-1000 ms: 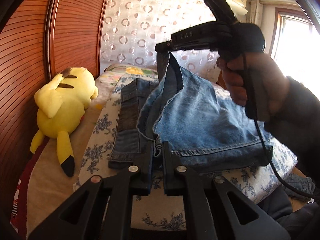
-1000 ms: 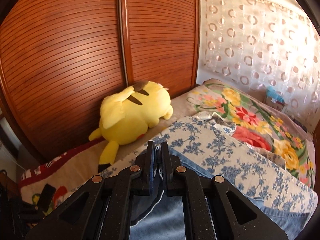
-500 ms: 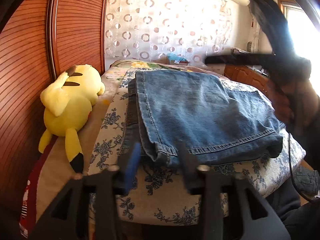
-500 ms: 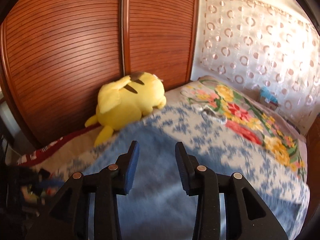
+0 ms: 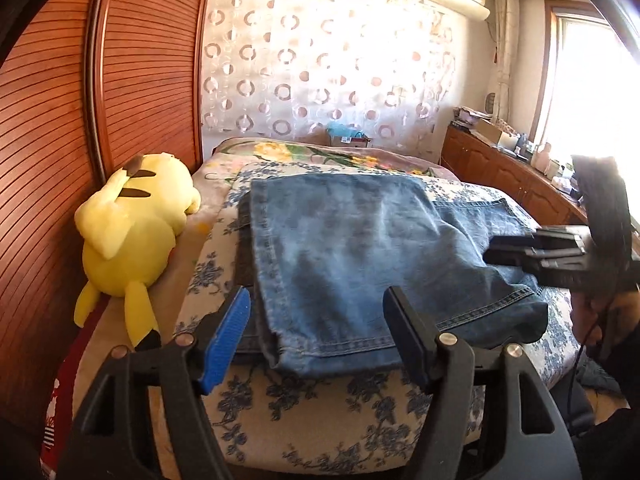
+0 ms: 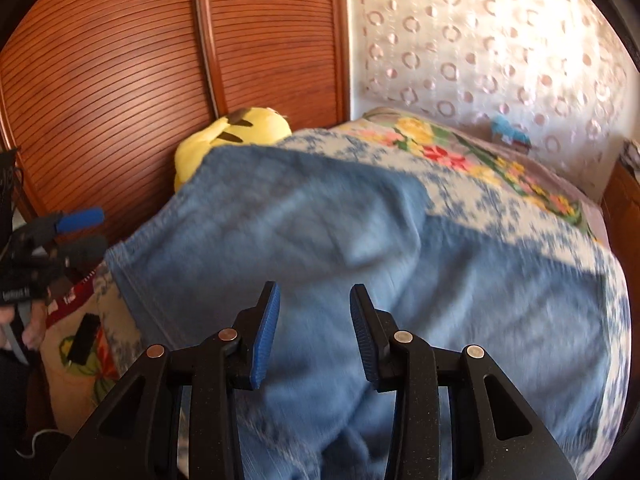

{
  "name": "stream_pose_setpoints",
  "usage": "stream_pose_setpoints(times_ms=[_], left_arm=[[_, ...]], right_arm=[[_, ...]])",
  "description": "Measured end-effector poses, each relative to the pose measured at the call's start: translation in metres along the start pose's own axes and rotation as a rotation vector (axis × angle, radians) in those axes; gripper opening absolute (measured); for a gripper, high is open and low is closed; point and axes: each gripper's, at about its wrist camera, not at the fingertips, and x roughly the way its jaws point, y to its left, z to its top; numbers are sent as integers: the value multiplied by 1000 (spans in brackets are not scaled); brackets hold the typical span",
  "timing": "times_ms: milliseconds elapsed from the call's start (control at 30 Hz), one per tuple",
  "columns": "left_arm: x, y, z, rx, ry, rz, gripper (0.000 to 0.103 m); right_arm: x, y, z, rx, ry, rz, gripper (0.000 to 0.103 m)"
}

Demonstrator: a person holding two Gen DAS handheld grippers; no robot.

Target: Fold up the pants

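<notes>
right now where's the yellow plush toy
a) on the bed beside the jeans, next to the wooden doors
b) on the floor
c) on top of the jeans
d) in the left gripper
a: the yellow plush toy lies on the bed between the folded jeans and the wooden doors, clear of both grippers.

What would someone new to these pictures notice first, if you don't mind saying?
The folded blue jeans lie across the middle of the floral bedspread. A bright yellow plush toy lies beside them at the bed's left edge, against the reddish slatted wardrobe doors. The left gripper is opening just in front of the jeans' near hem, gripping nothing.
</notes>
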Motion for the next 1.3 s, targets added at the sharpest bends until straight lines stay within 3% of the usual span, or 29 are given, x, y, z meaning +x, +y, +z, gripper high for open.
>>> stream_pose_setpoints(times_ms=[233,533,733,1033,1300], left_arm=[[23,-26,-3,36,47,-36,69],[48,-32,-22,39,123,-9,69],[51,-34,-27,68,119,11,69],[49,-36,-27,75,117,23,69],[38,-50,-17,81,87,-13,69]], right_arm=[[-8,-4,-31,66,27,-3,36],[-3,-1,-62,88,61,-31,33],[-2,2,-73,90,46,-48,33],[-14,-11,-70,157,19,-5,32],[-49,-42,-77,192,-36,-88,32]])
